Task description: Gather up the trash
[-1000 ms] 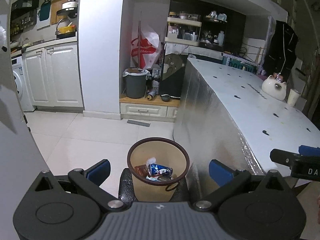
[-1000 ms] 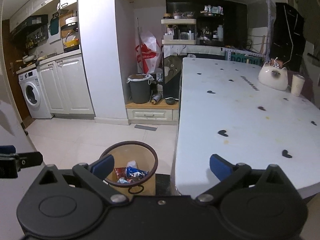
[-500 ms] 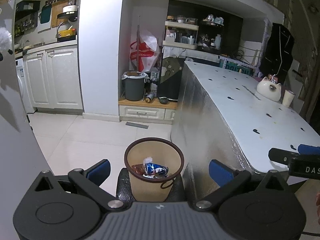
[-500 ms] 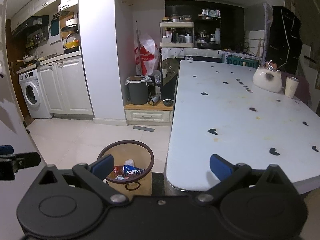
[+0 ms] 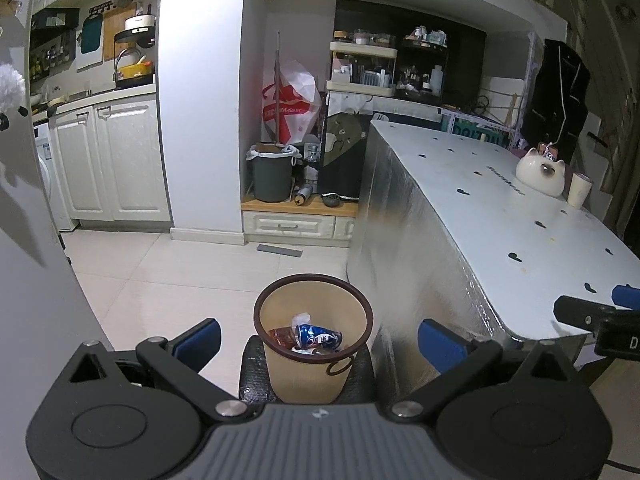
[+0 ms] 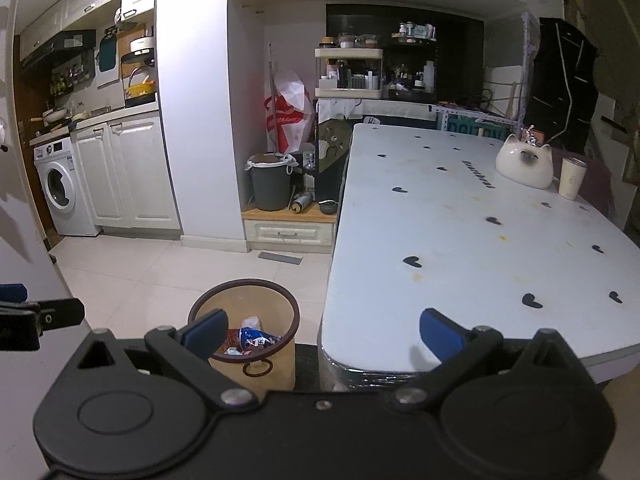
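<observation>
A tan waste basket (image 5: 280, 364) with a dark brown rim stands on a black stool beside the table. Inside it lie a blue can (image 5: 318, 334), a red wrapper and white paper. It also shows in the right wrist view (image 6: 262, 304). My left gripper (image 5: 318, 340) is open and empty, held above and in front of the basket. My right gripper (image 6: 324, 330) is open and empty, over the table's near corner, to the right of the basket. Its side shows in the left wrist view (image 5: 600, 316).
A long white table (image 6: 460, 220) with black heart marks fills the right side, with a white cat-shaped pot (image 6: 524, 162) and a cup (image 6: 572, 178) at its far end. A grey bin (image 5: 272, 176), a red-and-white bag, cabinets and a washing machine (image 6: 60, 188) stand across the tiled floor.
Both grippers have drawn back and risen a little, so the basket sits smaller and farther ahead. Both stay open and empty.
</observation>
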{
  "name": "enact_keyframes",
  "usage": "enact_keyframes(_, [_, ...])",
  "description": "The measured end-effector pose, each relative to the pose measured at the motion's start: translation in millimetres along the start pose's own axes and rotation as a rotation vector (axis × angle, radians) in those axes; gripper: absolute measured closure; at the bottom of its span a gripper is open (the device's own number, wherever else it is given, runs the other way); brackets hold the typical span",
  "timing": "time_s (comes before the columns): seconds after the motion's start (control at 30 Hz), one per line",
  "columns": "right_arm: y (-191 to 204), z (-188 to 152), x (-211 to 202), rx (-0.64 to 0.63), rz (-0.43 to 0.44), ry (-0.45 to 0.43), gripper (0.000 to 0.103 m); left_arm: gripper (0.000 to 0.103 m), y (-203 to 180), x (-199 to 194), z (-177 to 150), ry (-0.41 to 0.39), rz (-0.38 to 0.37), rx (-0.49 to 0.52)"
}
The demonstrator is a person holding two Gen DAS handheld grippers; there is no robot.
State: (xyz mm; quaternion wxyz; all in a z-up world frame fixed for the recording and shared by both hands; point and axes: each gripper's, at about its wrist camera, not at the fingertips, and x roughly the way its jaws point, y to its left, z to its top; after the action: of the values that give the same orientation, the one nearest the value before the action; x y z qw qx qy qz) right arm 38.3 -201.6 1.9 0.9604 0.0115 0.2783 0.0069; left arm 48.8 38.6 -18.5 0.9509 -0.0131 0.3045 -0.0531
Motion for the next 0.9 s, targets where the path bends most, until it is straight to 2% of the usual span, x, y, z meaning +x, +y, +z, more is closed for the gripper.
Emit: enact_keyframes(0.9, [3.6, -0.6, -4.5, -0.005, 0.009, -0.004, 0.0, 0.0, -0.2, -1.5, -1.8, -0.003, 0.004, 0.0])
